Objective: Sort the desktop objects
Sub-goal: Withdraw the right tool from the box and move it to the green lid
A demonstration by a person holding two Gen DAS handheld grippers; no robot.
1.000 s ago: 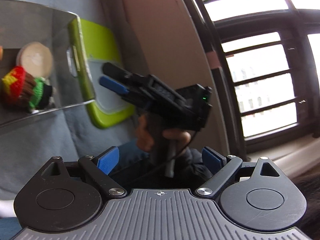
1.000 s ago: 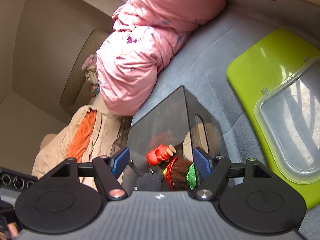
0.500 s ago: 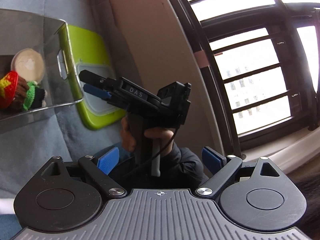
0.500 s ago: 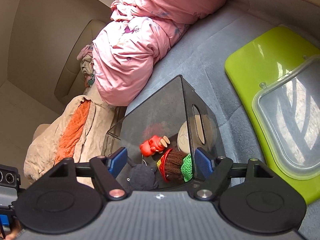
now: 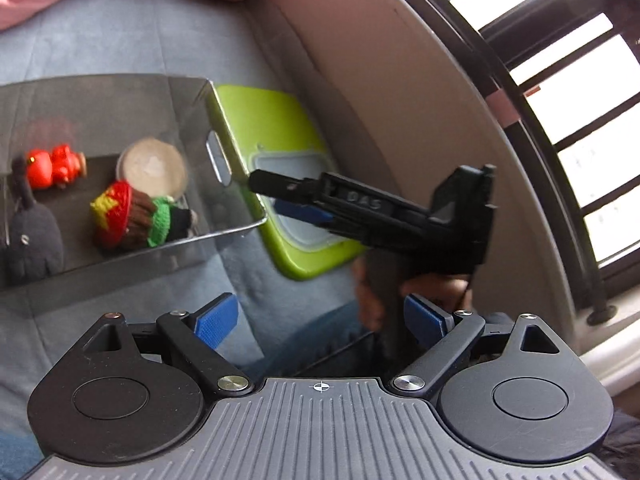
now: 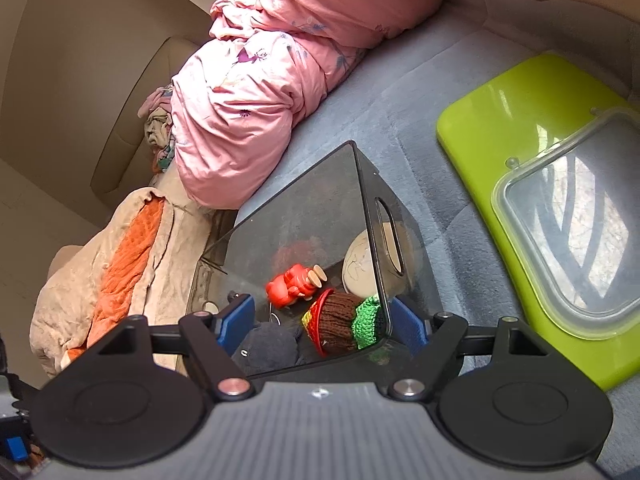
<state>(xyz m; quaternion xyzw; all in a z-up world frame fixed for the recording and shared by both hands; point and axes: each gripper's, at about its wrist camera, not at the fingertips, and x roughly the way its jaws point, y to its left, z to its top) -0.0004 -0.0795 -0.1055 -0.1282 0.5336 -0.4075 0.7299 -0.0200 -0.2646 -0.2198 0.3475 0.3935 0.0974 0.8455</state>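
Two tools [image 5: 320, 316] [image 6: 326, 318] spread, empty — blue bedding [image 6: 420, 92], pink quilt [image 6: 280, 80], barred window [image 5: 580, 100].

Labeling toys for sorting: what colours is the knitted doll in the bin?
The knitted doll is red with yellow, brown and green; clearest in the left wrist view.

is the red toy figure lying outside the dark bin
No, the red toy figure lies inside the dark bin, beside the knitted doll and the round disc.
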